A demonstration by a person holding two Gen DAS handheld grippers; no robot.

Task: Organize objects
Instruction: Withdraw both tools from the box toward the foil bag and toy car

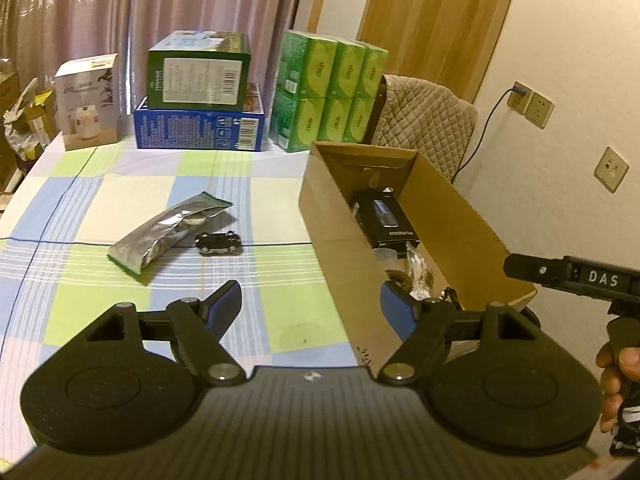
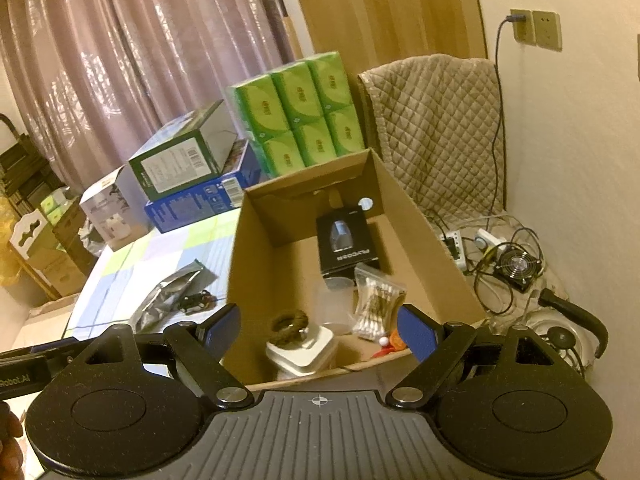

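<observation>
An open cardboard box (image 1: 452,216) (image 2: 404,204) stands at the table's right side. Inside lie a black product box (image 2: 346,242), a bag of cotton swabs (image 2: 376,304), a clear plastic cup (image 2: 336,300), a white lidded container (image 2: 302,354) and a brown hair tie (image 2: 290,324). On the checked cloth to the left rest a silver foil pouch (image 1: 166,234) (image 2: 166,294) and a small black toy car (image 1: 219,243) (image 2: 196,301). My left gripper (image 1: 310,306) is open above the cloth by the box's near left corner. My right gripper (image 2: 320,328) is open over the box's near end.
Stacked green and blue cartons (image 1: 198,96), a white carton (image 1: 89,104) and green tissue packs (image 1: 326,92) line the table's far edge. A quilted chair back (image 2: 436,132) stands behind the box. Cables, a power strip and a small fan (image 2: 518,266) lie to the right.
</observation>
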